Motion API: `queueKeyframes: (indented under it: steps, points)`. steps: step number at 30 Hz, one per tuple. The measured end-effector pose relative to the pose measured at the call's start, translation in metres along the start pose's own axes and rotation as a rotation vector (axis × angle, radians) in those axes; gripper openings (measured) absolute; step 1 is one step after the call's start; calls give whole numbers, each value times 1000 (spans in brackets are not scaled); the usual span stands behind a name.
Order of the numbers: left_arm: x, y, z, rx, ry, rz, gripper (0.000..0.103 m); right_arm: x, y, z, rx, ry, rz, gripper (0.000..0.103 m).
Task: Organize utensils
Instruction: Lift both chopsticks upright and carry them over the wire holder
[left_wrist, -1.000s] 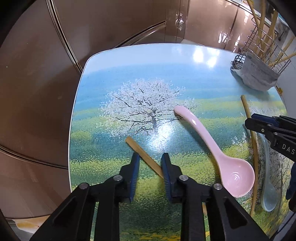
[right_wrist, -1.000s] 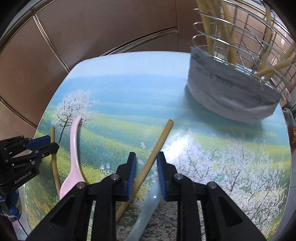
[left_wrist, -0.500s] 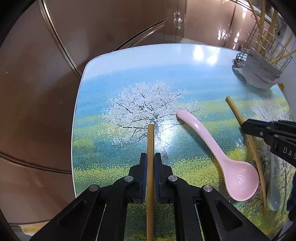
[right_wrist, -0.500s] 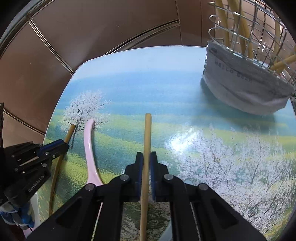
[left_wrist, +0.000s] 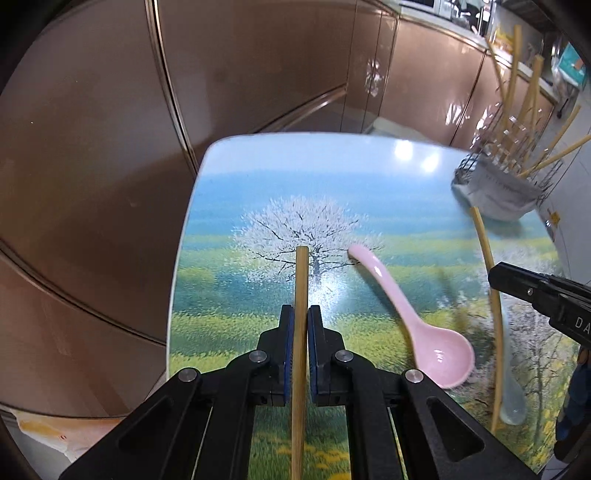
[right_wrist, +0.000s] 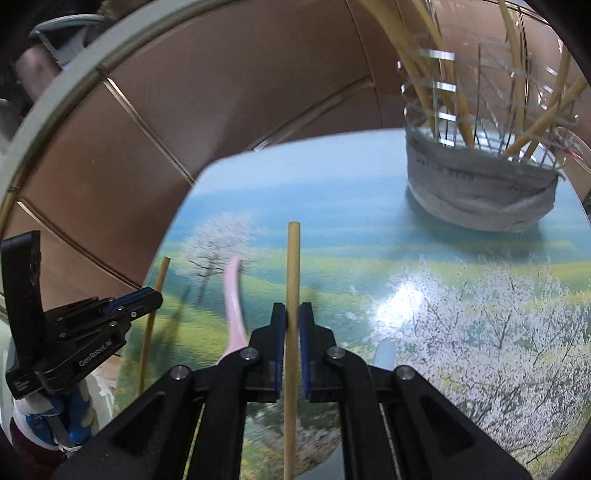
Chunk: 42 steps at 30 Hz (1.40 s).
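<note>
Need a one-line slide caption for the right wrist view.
Right gripper clamps a chopstick, wire holder ahead on the painted table.

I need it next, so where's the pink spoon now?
In the left wrist view, the pink spoon lies on the table, between the two held chopsticks.

Chopstick (right_wrist: 293, 280) — in right hand-held gripper (right_wrist: 291, 321)

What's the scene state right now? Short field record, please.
left gripper: shut on a chopstick
right gripper: shut on another chopstick
pink spoon: lying on the table, untouched
pale spoon: on the table, beside the right gripper's chopstick
wire holder: upright at the far right of the table, more chopsticks standing in it
</note>
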<state>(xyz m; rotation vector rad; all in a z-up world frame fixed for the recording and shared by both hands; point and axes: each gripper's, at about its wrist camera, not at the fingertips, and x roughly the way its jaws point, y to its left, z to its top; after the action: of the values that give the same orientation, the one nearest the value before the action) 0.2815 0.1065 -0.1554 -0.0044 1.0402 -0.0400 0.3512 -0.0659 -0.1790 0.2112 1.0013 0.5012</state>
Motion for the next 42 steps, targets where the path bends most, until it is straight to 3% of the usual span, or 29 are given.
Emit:
queueKeyframes:
  steps: [14,27,35,42]
  points:
    - [-76,0,-31,-70,-128,-34,7,-90,14,-30,-56,-167,119,6]
    - [-165,-20,-50,-58,-276,-61,7,-200,40,-54,-135,-345,125,6]
    - [-209,-47,-27,-19,-366,-122,7,-263,29,-40,-141,-454,80,6]
    - [-224,-86,23,31,-416,-196,7,-310,-8,-6,-114,-543,4,6]
